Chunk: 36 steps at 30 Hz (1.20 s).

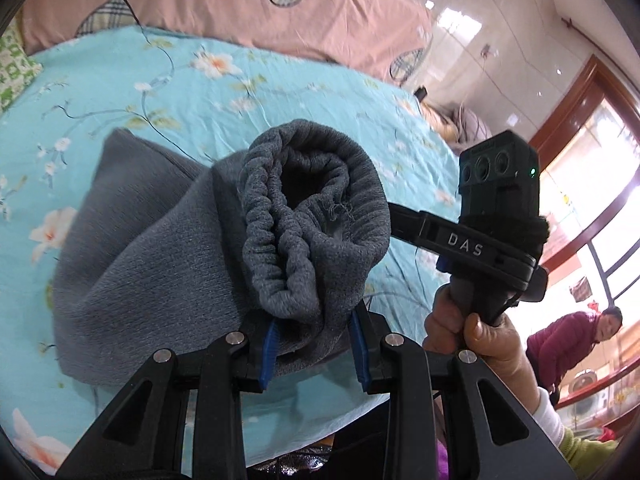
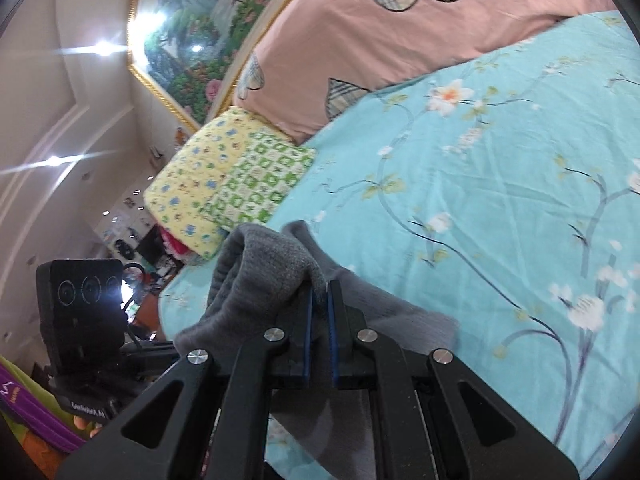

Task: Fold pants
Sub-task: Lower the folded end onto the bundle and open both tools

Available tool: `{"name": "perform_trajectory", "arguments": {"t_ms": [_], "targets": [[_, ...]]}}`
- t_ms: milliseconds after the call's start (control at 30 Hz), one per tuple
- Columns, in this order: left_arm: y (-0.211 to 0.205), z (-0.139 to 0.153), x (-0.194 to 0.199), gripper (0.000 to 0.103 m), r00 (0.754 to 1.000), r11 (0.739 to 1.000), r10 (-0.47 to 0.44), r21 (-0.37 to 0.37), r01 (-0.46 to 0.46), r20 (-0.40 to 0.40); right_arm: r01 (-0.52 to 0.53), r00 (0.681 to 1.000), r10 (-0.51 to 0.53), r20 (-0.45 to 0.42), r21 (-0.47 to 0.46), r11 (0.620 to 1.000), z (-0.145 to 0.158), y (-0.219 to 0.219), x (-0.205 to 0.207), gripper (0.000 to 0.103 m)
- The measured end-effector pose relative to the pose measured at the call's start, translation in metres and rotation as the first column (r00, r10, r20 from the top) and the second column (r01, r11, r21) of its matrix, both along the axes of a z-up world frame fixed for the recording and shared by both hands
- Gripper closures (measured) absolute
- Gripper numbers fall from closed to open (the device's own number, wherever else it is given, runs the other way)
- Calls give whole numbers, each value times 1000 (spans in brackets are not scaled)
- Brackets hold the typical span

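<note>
Both tools are gripping the grey pants (image 1: 168,248) over the blue floral bed (image 1: 168,92): left tool (image 1: 314,350) part-open, its blue pads clamping the bunched elastic waistband (image 1: 316,216); right tool (image 2: 319,322) pinched tight on a thin fold of the same cloth. Gripping two points is probably keeping the edge spread for laying down, with the rest trailing onto the bed towards the pink quilt (image 1: 224,12).

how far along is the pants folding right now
Partly done: the grey pants already lie doubled over on the blue floral sheet. In hand: the left gripper clamps the bunched elastic waistband, and the right gripper pinches a thin edge of the fabric, jaws nearly together. Left: laying this end down, releasing and flattening the stack.
</note>
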<state>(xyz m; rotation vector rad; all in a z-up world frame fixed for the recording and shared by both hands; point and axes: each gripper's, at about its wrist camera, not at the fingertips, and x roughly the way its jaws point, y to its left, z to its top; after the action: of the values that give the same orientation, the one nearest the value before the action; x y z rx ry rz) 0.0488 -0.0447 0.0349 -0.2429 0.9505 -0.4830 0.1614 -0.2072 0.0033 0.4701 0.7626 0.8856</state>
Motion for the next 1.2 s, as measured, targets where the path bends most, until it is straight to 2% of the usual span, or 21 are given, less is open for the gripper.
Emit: {"name": "perform_trajectory", "arguments": {"t_ms": [233, 333, 433, 467, 500, 567, 633, 767, 933, 1200], "targets": [[-19, -15, 2, 70, 999, 998, -47, 34, 47, -10, 61, 998, -63, -28, -47, 997, -15, -18, -9, 95], [-16, -15, 4, 61, 998, 998, -62, 8, 63, -11, 121, 992, -123, -25, -71, 990, -14, -27, -11, 95], [-12, -12, 4, 41, 997, 997, -79, -19, 79, -5, 193, 980, -197, -26, -110, 975, -10, -39, -14, 90], [-11, -10, 2, 40, 997, 996, -82, -24, 82, 3, 210, 976, -215, -29, -119, 971, -8, -42, -15, 76], [-10, -8, 0, 40, 996, 996, -85, -21, 85, 11, 224, 973, -229, -30, -125, 967, -6, -44, -17, 46], [-8, -3, -3, 39, 996, 996, -90, -6, 90, 27, 273, 961, -277, -14, -146, 951, -1, -49, -22, 17], [-5, 1, -8, 39, 995, 995, -96, -3, 96, 41, 298, 954, -299, 8, -124, 947, 5, -54, -28, 16], [8, 13, -21, 39, 992, 995, -102, -3, 102, 69, 323, 946, -324, -5, -81, 943, 13, -60, -37, 16], [35, 28, -26, 38, 994, 999, -48, -2, 49, 103, 327, 945, -326, 26, -75, 942, 29, -50, -51, 5], [89, 42, -20, 36, 986, 995, 97, -10, -96, 137, 317, 948, -306, 87, -173, 932, 47, -8, -67, 0]]}}
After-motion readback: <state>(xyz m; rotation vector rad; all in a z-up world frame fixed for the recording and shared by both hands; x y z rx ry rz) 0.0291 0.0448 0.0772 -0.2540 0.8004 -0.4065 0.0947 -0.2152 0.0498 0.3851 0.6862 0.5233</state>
